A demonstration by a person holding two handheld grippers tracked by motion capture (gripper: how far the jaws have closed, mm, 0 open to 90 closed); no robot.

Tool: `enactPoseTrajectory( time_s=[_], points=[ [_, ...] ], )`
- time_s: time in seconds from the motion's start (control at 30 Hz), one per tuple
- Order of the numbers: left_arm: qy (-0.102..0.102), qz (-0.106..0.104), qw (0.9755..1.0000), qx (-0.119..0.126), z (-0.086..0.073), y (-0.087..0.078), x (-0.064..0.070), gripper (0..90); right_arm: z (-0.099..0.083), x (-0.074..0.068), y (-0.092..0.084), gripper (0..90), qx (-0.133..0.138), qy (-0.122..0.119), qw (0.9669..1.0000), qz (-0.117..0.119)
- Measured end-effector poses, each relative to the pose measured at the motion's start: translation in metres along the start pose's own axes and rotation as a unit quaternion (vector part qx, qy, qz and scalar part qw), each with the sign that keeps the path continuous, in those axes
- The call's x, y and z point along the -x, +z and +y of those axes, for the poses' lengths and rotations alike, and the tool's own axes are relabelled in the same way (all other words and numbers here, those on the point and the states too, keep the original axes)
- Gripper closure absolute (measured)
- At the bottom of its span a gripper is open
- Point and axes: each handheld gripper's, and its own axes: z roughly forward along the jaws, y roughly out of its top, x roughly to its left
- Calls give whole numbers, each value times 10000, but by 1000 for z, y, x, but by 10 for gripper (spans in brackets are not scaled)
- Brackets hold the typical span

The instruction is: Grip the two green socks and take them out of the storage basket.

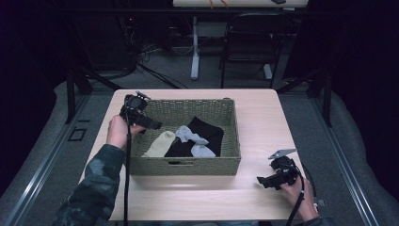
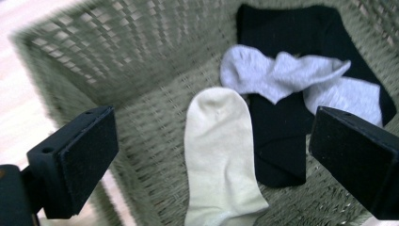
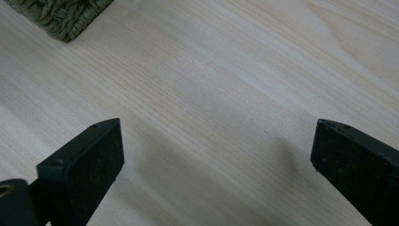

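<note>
High view: cream sock [image 1: 160, 144] lengthwise toward basket [image 1: 183, 165] front, left gripper [image 1: 154, 125] agape above.

No words, numbers, labels or signs can be read on anything in the pictures.

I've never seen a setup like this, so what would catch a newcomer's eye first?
Probably the green woven basket in the middle of the pale wooden table, with a cream sock, grey socks and black socks lying inside. Next, the left hand-held gripper hangs open over the basket's left end, while the right hand-held gripper waits open above bare wood.
</note>
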Motion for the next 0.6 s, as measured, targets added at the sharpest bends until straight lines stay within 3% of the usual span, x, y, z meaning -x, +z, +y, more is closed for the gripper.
enactPoseTrajectory(
  time_s=[0.17, 0.4, 0.6],
  points=[
    [-9, -26, 9997, -232, -3, 21, 2, 28, 0, 0, 0, 23, -22, -11, 10000, -6],
    [-20, -3, 9998, -208, -3, 46, 8, 51, 0, 0, 0, 24, -9, -13, 10000, -14],
    [-48, -25, 9994, -349, 0, 64, 9, 68, 0, 0, 0, 24, -20, -24, 10000, 3]
  ],
)
